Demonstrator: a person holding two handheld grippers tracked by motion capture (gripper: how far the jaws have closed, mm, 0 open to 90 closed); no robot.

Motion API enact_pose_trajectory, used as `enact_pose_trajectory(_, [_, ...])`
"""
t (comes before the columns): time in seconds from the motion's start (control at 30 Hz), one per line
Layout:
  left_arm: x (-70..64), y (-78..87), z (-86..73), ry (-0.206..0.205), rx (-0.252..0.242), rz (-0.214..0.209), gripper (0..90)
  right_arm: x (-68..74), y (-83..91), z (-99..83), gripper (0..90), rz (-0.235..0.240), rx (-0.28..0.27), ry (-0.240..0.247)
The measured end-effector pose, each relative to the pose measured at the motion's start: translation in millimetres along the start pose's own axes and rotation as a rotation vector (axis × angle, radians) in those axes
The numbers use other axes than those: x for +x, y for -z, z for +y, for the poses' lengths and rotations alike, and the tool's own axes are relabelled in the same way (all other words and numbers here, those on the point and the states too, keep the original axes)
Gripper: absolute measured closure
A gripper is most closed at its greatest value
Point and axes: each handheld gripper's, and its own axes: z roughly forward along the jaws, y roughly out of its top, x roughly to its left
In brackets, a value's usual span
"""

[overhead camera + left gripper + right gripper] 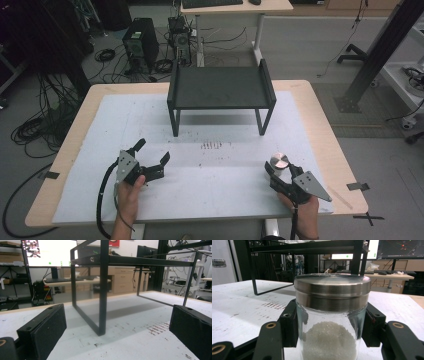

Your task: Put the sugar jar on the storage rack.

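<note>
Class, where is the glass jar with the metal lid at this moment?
The jar stands near the table's front right in the high view, between the jaws of the right gripper, in front of and to the right of the black shelf.

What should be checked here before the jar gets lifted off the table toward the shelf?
1. Right claw closed around the clear glass jar with the steel lid, a jaw against each side: ok.
2. Steel lid seated level on the jar: ok.
3. White granules inside sit well below the lid: ok.
4. Top of the black metal shelf rack bare for a landing spot: ok.
5. Left claw open, holding nothing, well off to the side of the jar's path: ok.
6. Grip firm enough not to slip on the glass: cannot tell.
</note>
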Motion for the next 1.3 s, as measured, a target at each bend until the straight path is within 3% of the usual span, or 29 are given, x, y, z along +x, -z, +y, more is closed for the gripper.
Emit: enact_pose_trajectory(1.3, [-0.3,0.0,0.0,-0.002,0.002,0.004,1.5,-0.4,-0.5,0.1,43.8,0.005,0.007,-0.007])
